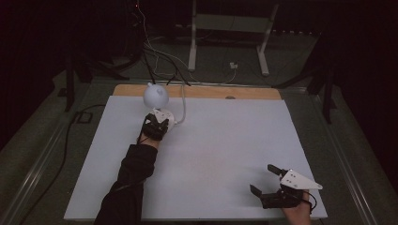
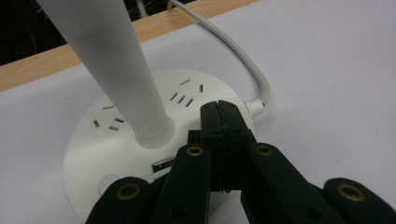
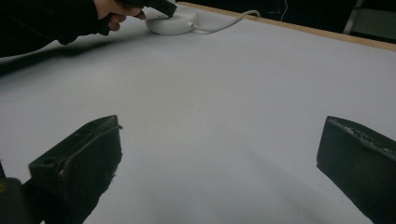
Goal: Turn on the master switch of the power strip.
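Observation:
A white desk lamp stands at the table's far left, with a round head above a round base. The base carries socket slots, a USB port and a tapering stem. Its white cable leaves toward the back edge. My left gripper is shut with nothing between its jaws, its tips over the base's top beside the stem; I cannot tell if they touch it. In the high view this left gripper sits just in front of the lamp. My right gripper stands open and holds nothing, low over the table's near right; its own view shows the right gripper wide apart.
The white tabletop has a wooden strip along its far edge. Behind the table stand a white frame's legs and loose cables on the floor. A black stand rises at the far left.

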Demonstrator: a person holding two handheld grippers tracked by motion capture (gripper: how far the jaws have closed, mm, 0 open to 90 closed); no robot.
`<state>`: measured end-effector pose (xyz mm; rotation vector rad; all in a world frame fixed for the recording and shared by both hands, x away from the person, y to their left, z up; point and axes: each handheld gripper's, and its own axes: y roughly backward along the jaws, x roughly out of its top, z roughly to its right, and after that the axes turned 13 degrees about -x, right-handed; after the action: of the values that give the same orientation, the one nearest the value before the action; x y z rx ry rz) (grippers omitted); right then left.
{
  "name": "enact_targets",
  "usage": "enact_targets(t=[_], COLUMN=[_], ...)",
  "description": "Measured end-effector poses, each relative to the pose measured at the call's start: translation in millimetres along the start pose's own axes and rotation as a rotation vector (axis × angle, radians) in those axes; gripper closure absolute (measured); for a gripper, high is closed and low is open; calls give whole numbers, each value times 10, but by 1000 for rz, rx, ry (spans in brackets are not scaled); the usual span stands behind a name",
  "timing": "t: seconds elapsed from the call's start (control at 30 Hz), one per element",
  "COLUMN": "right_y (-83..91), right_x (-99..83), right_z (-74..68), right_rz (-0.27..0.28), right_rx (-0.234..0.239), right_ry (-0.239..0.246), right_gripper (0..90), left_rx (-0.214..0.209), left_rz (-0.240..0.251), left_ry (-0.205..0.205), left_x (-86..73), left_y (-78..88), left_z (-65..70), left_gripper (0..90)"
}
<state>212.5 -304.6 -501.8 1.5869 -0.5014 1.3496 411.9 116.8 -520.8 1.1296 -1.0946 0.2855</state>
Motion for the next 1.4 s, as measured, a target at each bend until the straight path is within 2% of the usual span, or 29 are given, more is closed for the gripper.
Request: enact_targets(t=[0.07, 0.43, 0.6, 0.73, 0.97, 1.03, 1.1, 1.17, 1.23, 1.27, 1.4], right_y=[-2, -2, -4, -7, -9, -10, -10, -9, -8, -7, 9], right_x=[0, 0, -1, -4, -4, -5, -4, -2, -1, 0, 7], right_z=[-1, -4, -5, -1, 3, 2, -1, -2, -1, -1, -9], right_rz=[1, 1, 0, -2, -3, -4, -4, -2, -2, -2, 4], right_rx=[1, 1, 2, 3, 2, 2, 3, 3, 3, 4, 4], right_ry=[2, 2, 2, -2, -1, -2, -1, 0, -2, -4, 3], right_gripper=[0, 0, 0, 0, 0, 0, 0, 0, 0, 0, 0], left_rx=[11, 12, -6, 9, 20, 19, 21, 5, 30, 26, 31], left_rz=[-4, -20, -19, -28, -60, -67, -78, -85, -113, -113, -90], left_ry=[-7, -17, -6, -35, -60, -61, -80, -75, -120, -95, -92], left_x=[2, 7, 8, 11, 34, 43, 46, 62, 81, 91, 61], left_y=[-6, -17, -13, -24, -35, -38, -44, -56, -67, -67, -61], left_z=[5, 1, -27, 0, 16, 16, 22, 25, 67, 60, 63], left_gripper=[900, 900, 900, 900, 900, 900, 900, 900, 900, 900, 900])
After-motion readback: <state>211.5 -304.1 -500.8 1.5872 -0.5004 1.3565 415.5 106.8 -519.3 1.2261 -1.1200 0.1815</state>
